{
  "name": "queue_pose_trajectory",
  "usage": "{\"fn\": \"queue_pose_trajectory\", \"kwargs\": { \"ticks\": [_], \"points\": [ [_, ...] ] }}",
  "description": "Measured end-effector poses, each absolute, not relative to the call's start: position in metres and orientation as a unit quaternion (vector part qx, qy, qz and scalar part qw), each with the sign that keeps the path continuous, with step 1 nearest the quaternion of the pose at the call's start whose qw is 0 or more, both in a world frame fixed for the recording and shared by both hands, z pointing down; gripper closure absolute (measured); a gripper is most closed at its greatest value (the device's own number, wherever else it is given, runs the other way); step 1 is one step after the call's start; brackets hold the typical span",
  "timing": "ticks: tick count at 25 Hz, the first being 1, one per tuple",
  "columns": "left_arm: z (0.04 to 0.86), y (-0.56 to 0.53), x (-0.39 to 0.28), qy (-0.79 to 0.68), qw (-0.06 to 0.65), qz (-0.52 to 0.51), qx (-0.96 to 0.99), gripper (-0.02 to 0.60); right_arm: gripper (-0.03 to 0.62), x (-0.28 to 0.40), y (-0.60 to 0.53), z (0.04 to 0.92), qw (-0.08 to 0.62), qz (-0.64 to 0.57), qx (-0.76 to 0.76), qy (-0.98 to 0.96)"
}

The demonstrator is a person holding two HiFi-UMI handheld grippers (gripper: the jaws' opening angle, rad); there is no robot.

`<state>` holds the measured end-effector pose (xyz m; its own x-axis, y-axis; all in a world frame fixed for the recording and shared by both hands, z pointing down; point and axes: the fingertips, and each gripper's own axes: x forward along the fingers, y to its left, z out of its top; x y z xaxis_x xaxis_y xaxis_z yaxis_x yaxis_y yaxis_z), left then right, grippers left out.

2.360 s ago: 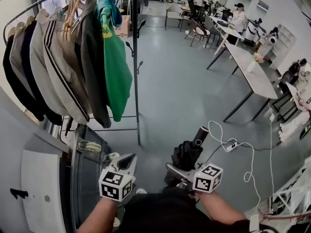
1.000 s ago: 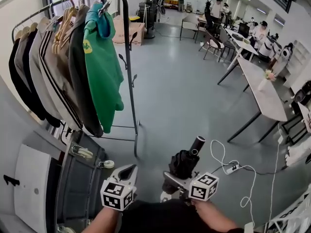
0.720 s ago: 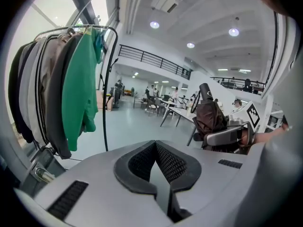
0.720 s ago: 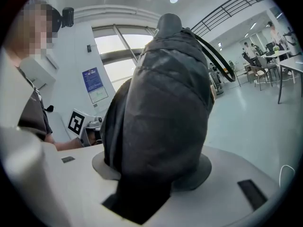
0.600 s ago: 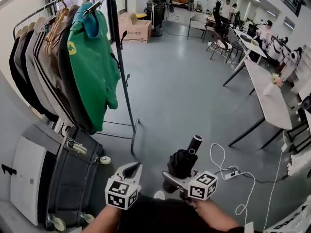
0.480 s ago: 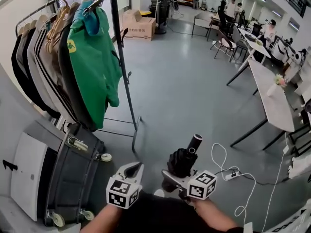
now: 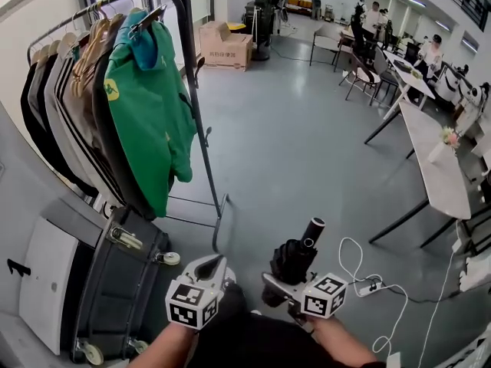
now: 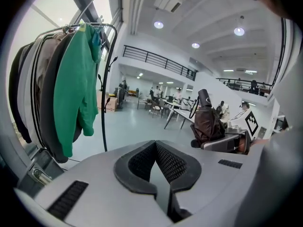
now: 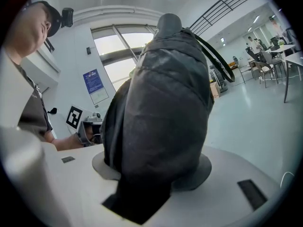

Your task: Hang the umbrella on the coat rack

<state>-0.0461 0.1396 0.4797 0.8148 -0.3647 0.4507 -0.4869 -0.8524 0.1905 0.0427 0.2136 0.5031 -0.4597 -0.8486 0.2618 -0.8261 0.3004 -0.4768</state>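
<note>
Right gripper [image 7: 278, 284] clamps the folded black umbrella [image 7: 294, 256] low, its handle aimed ahead, seemingly ready for hooking; the coat rack [image 7: 198, 106] stands well apart, while the left gripper [image 7: 209, 267], jaws together, carries nothing.

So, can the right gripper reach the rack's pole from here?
Probably not yet: the right gripper, holding the umbrella, looks well short of the pole, though only bare floor lies between.
</note>
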Motion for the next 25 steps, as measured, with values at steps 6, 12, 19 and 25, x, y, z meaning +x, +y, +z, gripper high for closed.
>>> {"fn": "queue_pose_trajectory", "kwargs": {
  "ticks": [6,12,19,25],
  "points": [
    [0.472,0.078,-0.03,-0.242,0.14,0.19,0.941,0.566,0.358,0.053,0.163,0.495,-0.001,-0.275,-0.509,0.816],
    [0.452,0.0,-0.015,-0.258,0.131,0.155,0.944,0.566,0.358,0.065,0.09,0.484,-0.028,-0.264,-0.491,0.83],
    [0.452,-0.081,-0.005,-0.257,0.139,0.159,0.943,0.566,0.358,0.071,0.0,0.475,-0.03,-0.264,-0.48,0.836],
    [0.465,-0.13,-0.003,-0.25,0.131,0.173,0.943,0.566,0.358,0.072,-0.06,0.478,-0.028,-0.262,-0.482,0.836]
  ]
}}
